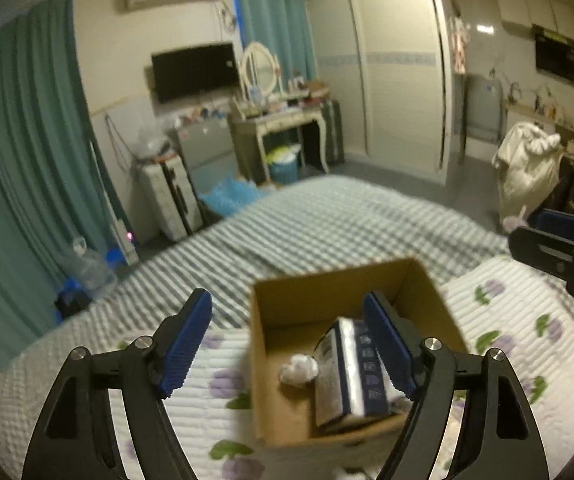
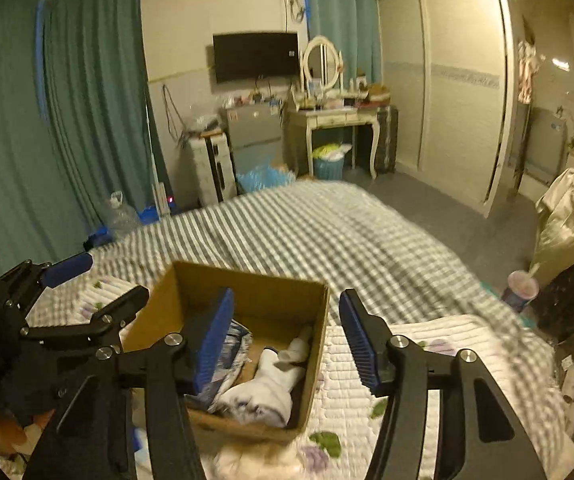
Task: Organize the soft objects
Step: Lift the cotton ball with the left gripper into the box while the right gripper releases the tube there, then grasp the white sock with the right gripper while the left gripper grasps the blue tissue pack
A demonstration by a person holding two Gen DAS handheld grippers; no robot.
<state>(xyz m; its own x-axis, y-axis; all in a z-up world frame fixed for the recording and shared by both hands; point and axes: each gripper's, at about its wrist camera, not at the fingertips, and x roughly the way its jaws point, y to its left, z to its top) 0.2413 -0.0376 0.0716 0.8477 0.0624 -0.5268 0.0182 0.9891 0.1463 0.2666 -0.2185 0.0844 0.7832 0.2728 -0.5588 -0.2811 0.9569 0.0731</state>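
Two sets of tongs are hanging over a cardboard box (image 1: 287, 360) that is sitting on a white quilt with purple flowers (image 1: 519, 320), which is lying on a grey-and-white checked bed cover (image 1: 327, 216). Left tongs (image 1: 287, 348) are standing apart with nothing between the blue pads; the box's near-left wall is lying below the gap, and the right-side pad is hanging over the box interior. Just below and beside that pad a blue-and-white pack of tissues (image 1: 351, 376) is leaning in the box, and a small white wad (image 1: 298, 369) is lying to the pack's left on the box floor. Right tongs (image 2: 287, 336) are also standing apart and empty; the left-side pad is hovering over the box interior while the right-side pad is hanging outside the box, over the quilt. Under and between those pads a white soft item with grey marks (image 2: 271, 384) is lying in the near-right corner of the box, with a crumpled blue-and-white item (image 2: 233, 344) beside it under the left-side pad; what exactly each one is I cannot tell through the blur. Both tongs are appearing at the edge of each other's view, well to the side
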